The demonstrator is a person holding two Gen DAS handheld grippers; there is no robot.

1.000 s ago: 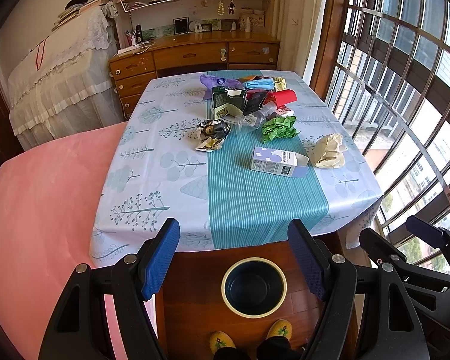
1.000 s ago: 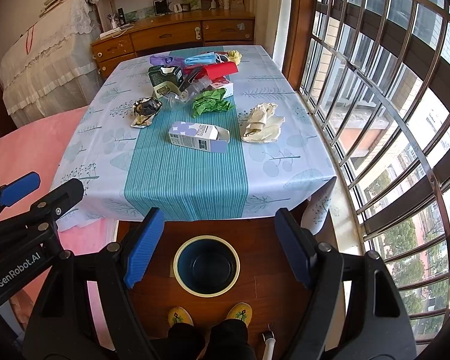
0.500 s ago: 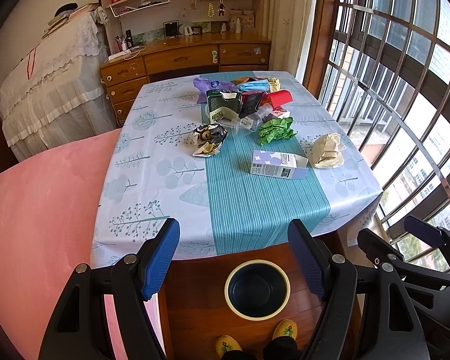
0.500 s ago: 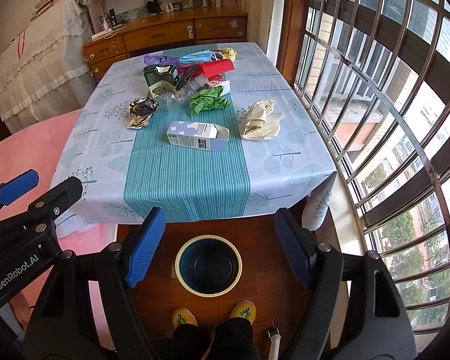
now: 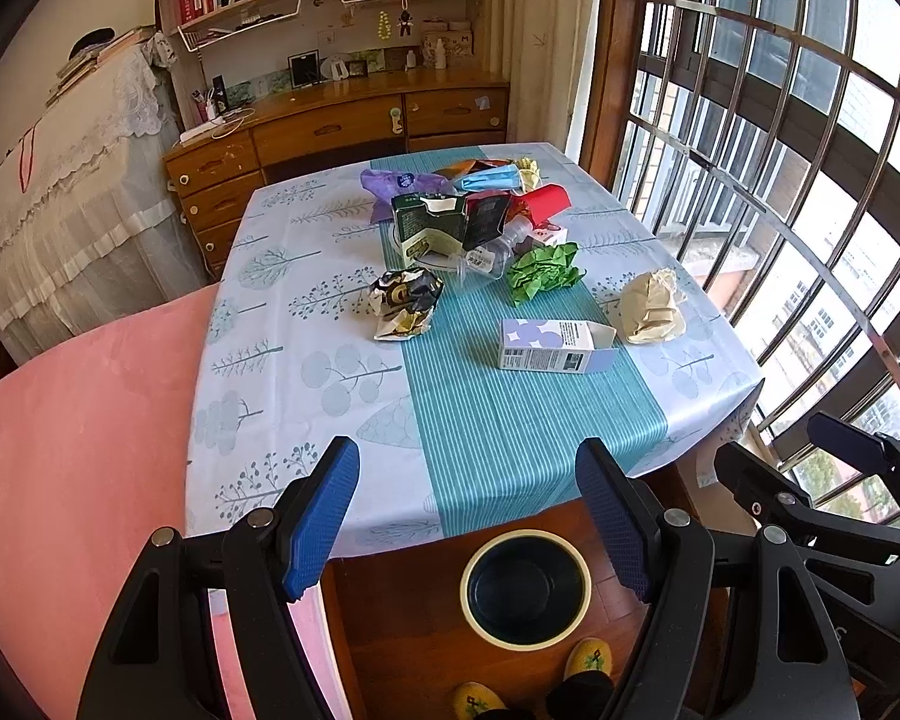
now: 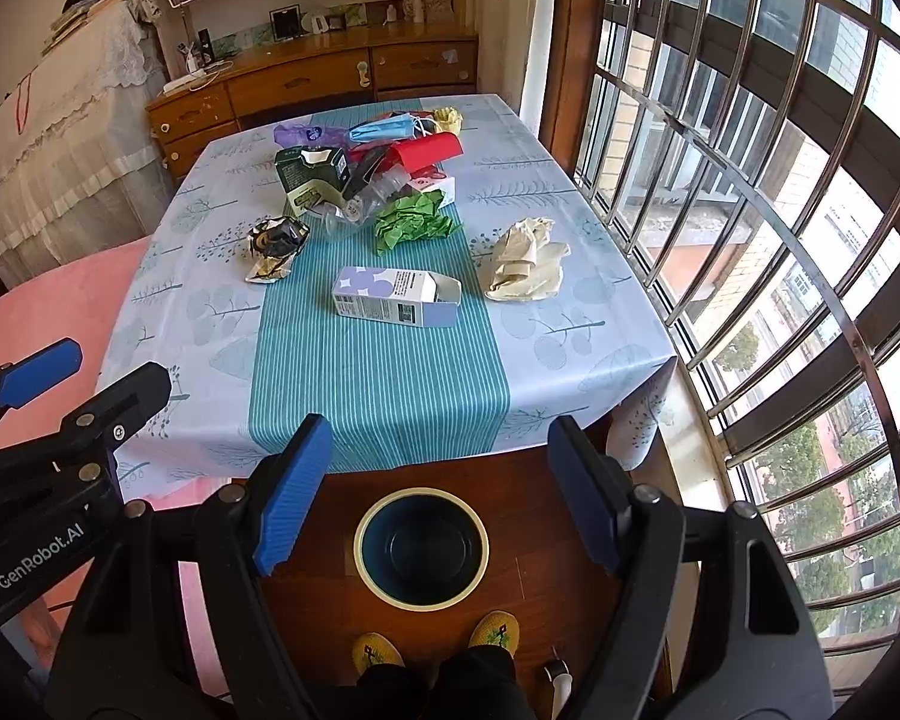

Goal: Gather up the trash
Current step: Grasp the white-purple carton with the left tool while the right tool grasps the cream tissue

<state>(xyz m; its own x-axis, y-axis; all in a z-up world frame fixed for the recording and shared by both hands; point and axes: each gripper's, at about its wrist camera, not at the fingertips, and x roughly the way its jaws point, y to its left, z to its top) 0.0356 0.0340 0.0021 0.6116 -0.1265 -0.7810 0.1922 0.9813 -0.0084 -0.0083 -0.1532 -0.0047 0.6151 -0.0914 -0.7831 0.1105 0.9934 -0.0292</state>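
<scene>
Trash lies on a table with a blue patterned cloth (image 5: 282, 360): a lilac carton (image 5: 555, 346) (image 6: 393, 296) on its side, crumpled beige paper (image 5: 654, 306) (image 6: 525, 261), green crumpled paper (image 5: 543, 271) (image 6: 414, 221), a foil wrapper (image 5: 405, 300) (image 6: 276, 240), and a far pile with a dark green carton (image 5: 429, 227) and a red packet (image 5: 546, 201). A dark bin (image 5: 525, 585) (image 6: 421, 546) with a cream rim stands on the floor at the table's near edge. My left gripper (image 5: 468, 516) and right gripper (image 6: 435, 489) hang open and empty above the bin, short of the table.
A pink cushioned surface (image 5: 72, 450) lies left of the table. A barred window (image 6: 780, 210) runs along the right. A wooden dresser (image 5: 342, 126) and a lace-covered piece of furniture (image 5: 66, 192) stand at the back. A person's feet in yellow slippers (image 6: 435, 642) show by the bin.
Both grippers have shifted a little; the table and trash now sit slightly lower and nearer in both views. The jaws stay equally wide. Nothing on the table has moved.
</scene>
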